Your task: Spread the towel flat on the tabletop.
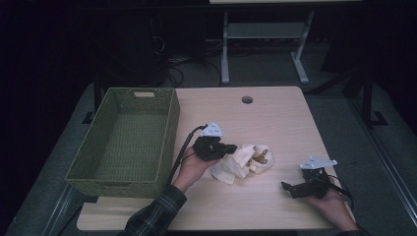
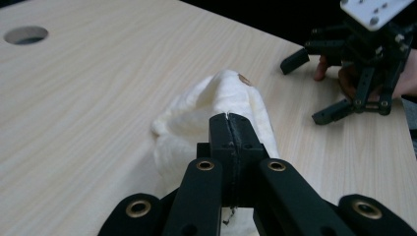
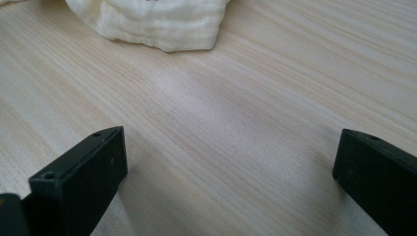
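Observation:
A crumpled cream cloth with a small brown mark lies near the middle of the light wooden table. My left gripper is at the cloth's left edge. In the left gripper view its jaws are pressed together with a sliver of the cloth pinched at their tip. Over at the right front, my right gripper rests low with its jaws wide apart, pointing left toward the cloth. In the right gripper view, bare wood lies between the jaws of my right gripper and the cloth is farther ahead.
A green woven basket, with nothing in it, stands along the table's left side. A round cable hole is at the table's far middle. Beyond the table are a white desk frame and cables on a dark floor.

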`<state>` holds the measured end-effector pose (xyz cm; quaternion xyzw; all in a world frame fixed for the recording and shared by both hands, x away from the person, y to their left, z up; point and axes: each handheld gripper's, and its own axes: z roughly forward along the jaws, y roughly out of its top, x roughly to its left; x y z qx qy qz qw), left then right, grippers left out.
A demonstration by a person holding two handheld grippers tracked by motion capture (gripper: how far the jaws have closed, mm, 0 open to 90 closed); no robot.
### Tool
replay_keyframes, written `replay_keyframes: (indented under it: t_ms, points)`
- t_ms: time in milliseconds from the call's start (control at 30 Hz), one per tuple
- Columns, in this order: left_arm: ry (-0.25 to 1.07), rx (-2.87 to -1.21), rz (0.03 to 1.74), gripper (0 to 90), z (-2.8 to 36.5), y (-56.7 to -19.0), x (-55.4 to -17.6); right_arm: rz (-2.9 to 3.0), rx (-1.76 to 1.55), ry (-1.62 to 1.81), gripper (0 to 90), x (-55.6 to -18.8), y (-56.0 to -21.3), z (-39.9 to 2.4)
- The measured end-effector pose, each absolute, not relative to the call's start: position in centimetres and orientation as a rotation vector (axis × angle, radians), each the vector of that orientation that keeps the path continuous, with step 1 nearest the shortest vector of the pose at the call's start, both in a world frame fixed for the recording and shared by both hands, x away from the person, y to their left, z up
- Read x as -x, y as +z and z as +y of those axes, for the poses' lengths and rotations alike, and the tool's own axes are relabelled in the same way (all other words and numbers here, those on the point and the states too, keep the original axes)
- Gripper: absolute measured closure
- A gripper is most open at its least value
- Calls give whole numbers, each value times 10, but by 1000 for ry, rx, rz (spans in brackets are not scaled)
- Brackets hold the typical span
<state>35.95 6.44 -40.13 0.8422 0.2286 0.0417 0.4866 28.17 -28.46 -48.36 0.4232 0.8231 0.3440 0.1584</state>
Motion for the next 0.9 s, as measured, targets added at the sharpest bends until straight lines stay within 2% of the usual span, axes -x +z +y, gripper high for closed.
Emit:
replay_keyframes:
  t_ms: [367,700,733,767,900]
  points:
    - [206,-2015,662,895,71,-385,-383,2354,-1210,984,0,-282,-484,-285]
    - [360,-2078,847,884,74,-420,-414,2353,-1211,985,0,-282,-484,-285]
    - [371,-2076,862,853,74,-424,-415,2354,-1209,984,0,-282,-484,-285]
    - [370,-2077,869,779,75,-426,-414,2354,-1210,983,0,-282,-484,-285]
    - [361,-2084,854,660,78,-422,-403,2353,-1213,983,0,-282,-483,-284]
